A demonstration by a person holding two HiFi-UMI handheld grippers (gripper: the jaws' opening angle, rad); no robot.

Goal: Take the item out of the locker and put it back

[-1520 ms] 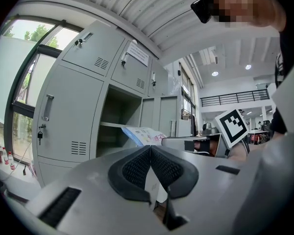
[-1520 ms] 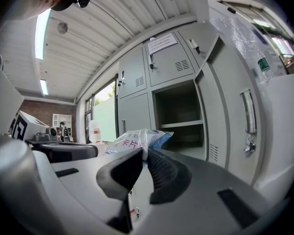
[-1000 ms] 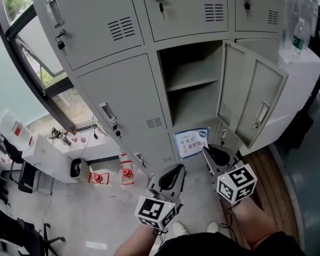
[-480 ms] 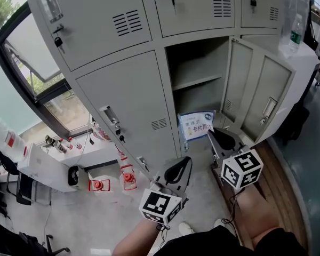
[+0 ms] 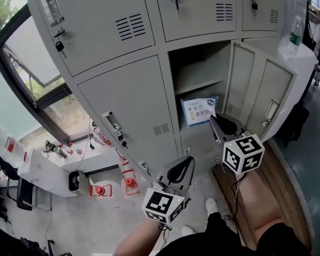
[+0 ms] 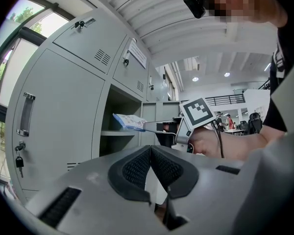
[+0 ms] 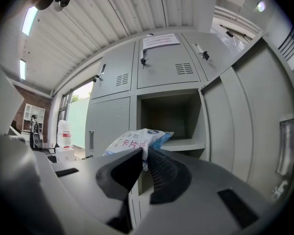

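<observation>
Head view: mounted high, facing steeply down the locker bank (image 5: 122, 89) to the floor, with the left gripper (image 5: 188, 162) and right gripper (image 5: 213, 120) near its lower edge. Left gripper view: low, level, set back on the left, facing the open compartment (image 6: 118, 112). Right gripper view: close before it, looking in. All three share the open compartment and the bag (image 5: 198, 111)

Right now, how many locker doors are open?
1: the door at the right of the middle locker, swung out beside the right gripper. Others in view are shut; more may lie out of frame.
</observation>
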